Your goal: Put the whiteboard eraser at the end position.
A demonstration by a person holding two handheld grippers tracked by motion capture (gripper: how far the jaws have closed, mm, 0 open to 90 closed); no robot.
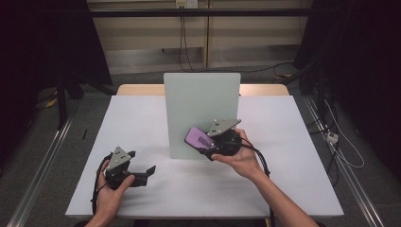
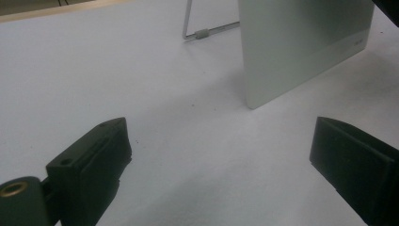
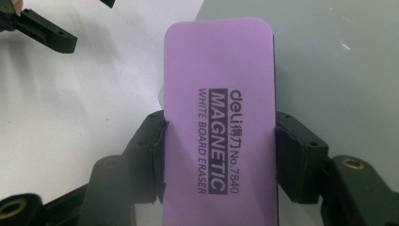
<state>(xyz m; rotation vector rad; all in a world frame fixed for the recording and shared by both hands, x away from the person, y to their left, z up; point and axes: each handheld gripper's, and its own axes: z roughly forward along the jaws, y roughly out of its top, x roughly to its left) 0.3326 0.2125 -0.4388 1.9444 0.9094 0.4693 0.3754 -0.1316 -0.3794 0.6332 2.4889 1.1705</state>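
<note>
R gripper [image 3: 220, 141] clamps purple eraser [image 3: 219, 117] against, seemingly touching, upright whiteboard [image 1: 202, 113]; L gripper [image 1: 142, 167] jaws apart, near-left on table [image 1: 293, 189].

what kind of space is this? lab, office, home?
Likely a lab data-collection rig: a white table flanked by dark curtains, metal rails on the floor, cables trailing beside it, and a small standing whiteboard.
</note>
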